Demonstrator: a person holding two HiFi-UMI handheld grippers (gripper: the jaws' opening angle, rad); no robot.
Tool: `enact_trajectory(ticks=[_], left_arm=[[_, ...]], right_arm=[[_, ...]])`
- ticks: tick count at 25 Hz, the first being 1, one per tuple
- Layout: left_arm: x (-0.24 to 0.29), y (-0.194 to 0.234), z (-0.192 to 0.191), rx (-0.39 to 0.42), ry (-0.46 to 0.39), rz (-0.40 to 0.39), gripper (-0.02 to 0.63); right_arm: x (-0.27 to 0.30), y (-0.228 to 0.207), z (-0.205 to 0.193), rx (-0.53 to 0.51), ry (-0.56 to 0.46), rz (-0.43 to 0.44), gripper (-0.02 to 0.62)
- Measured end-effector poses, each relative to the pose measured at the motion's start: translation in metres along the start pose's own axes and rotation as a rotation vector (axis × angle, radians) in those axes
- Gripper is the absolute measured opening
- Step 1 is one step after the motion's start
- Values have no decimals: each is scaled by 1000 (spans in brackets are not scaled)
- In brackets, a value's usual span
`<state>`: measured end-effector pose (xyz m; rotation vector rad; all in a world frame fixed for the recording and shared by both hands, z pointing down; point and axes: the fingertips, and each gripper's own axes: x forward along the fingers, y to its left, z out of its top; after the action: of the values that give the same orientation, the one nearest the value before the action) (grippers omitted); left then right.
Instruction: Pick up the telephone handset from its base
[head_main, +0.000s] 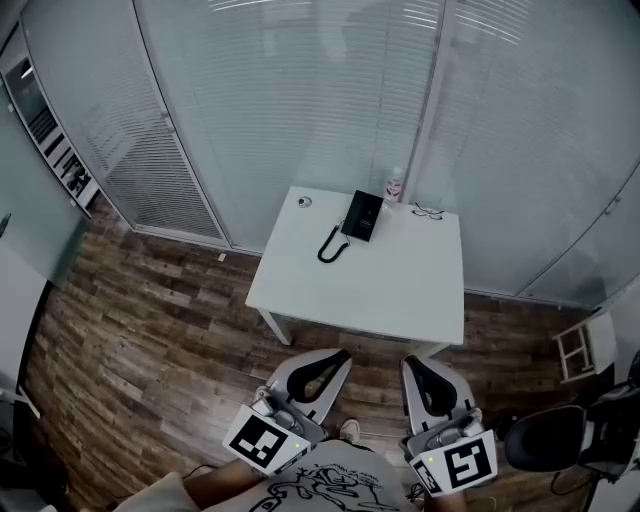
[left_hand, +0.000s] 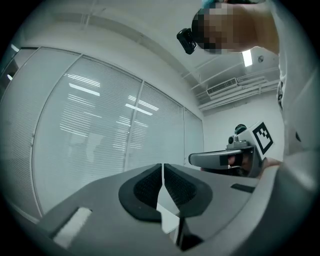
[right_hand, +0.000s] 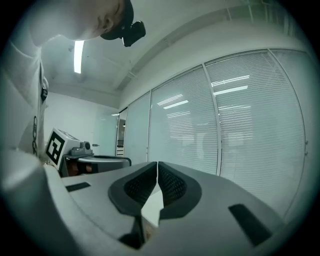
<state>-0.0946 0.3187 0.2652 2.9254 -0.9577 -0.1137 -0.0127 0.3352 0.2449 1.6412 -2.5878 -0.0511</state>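
Head view: I see both grippers low at the frame bottom, short of the table and well apart from the phone. Left gripper (head_main: 338, 358) has its jaws together with nothing between them. Right gripper (head_main: 420, 366) is the same, pads closed on each other and empty. Both point level toward the white table (head_main: 380, 300). Telephone handset (head_main: 354, 214) lies on its base (head_main: 369, 217) at the table's far edge, near the middle; too small for me to see the seam between the two. Black coiled cord (head_main: 331, 248) loops from its near-left side onto the tabletop. Clear bottle (head_main: 394, 185) stands just behind the phone. Small round item (head_main: 304, 202) sits at the far left corner. Glass walls with blinds (head_main: 300, 100) stand behind, wood floor (head_main: 150, 320) below.
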Motion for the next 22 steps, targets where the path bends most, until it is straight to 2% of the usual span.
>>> enact_trajectory(ticks=[6, 11, 19, 22], left_arm=[[26, -9, 0, -20, -1, 26, 15], [45, -9, -4, -41, -7, 93, 15], [61, 6, -3, -59, -19, 187, 15], [66, 18, 0, -56, -24, 201, 15]], right_arm=[[-13, -38, -3, -4, -5, -45, 8], [-26, -76, -12, 22, -9, -94, 8], [-21, -92, -24, 35, 19, -65, 8], [-8, -94, -24, 36, 23, -54, 8]])
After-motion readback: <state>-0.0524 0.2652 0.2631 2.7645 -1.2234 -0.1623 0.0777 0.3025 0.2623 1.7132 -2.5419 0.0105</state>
